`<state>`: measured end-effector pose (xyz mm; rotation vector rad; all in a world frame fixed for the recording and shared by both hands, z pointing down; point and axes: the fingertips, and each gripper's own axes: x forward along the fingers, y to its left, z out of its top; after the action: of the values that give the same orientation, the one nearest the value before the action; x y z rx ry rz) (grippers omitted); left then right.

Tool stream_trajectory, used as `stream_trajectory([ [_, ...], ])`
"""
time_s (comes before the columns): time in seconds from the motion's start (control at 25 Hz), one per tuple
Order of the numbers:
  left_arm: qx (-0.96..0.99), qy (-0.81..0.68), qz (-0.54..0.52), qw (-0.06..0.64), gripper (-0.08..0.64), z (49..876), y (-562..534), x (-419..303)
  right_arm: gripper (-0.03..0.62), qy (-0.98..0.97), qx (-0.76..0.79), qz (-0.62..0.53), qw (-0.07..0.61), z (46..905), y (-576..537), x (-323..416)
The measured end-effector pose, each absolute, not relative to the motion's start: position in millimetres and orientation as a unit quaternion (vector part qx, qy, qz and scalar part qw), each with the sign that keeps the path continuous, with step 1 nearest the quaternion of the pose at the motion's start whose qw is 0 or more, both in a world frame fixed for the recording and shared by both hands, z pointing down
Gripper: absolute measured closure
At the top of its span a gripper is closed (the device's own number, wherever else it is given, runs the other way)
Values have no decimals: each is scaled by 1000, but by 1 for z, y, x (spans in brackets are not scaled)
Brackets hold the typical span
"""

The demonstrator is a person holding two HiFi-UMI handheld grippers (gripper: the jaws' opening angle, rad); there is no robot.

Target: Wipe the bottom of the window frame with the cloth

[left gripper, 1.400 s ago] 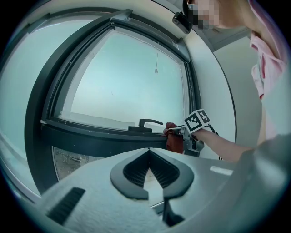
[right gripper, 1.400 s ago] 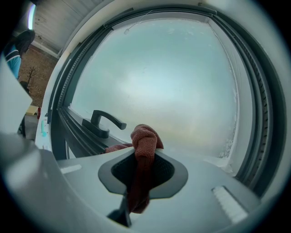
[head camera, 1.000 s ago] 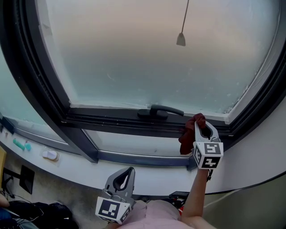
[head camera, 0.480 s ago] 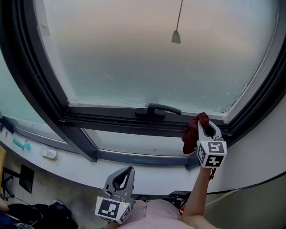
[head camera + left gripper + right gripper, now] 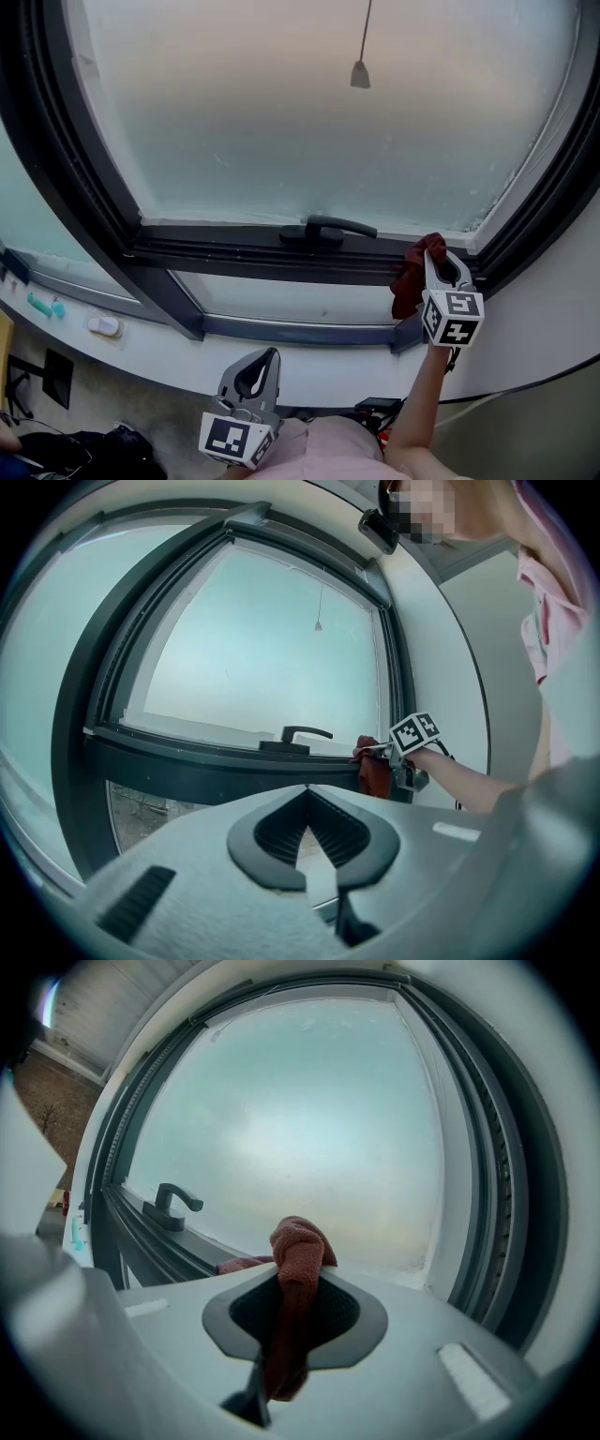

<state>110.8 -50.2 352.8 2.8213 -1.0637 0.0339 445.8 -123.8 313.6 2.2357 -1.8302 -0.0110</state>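
A dark red cloth (image 5: 412, 272) is pinched in my right gripper (image 5: 437, 255), which rests at the right end of the dark bottom window frame (image 5: 244, 251), near the lower right corner. In the right gripper view the cloth (image 5: 296, 1279) bunches up between the shut jaws, over the frame (image 5: 178, 1251). The left gripper (image 5: 264, 361) hangs low by the person's body, away from the window, jaws closed on nothing. From the left gripper view the cloth (image 5: 375, 771) and the right gripper (image 5: 370, 753) show at the frame's right end.
A black window handle (image 5: 330, 227) sits mid-frame, left of the cloth. A blind cord pull (image 5: 360, 73) hangs before the frosted pane. A white sill (image 5: 141, 347) below carries small items (image 5: 105, 324). The white wall (image 5: 544, 319) adjoins the frame at right.
My right gripper has slid the cloth rightward along the bottom frame, toward the lower right corner. The left gripper has stayed put.
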Motion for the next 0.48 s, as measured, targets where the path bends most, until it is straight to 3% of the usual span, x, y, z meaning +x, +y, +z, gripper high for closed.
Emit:
stream_trajectory([
  [0.48, 936, -346, 13, 61, 565, 352, -50, 113, 532, -612, 781, 2, 128, 313, -117, 469],
])
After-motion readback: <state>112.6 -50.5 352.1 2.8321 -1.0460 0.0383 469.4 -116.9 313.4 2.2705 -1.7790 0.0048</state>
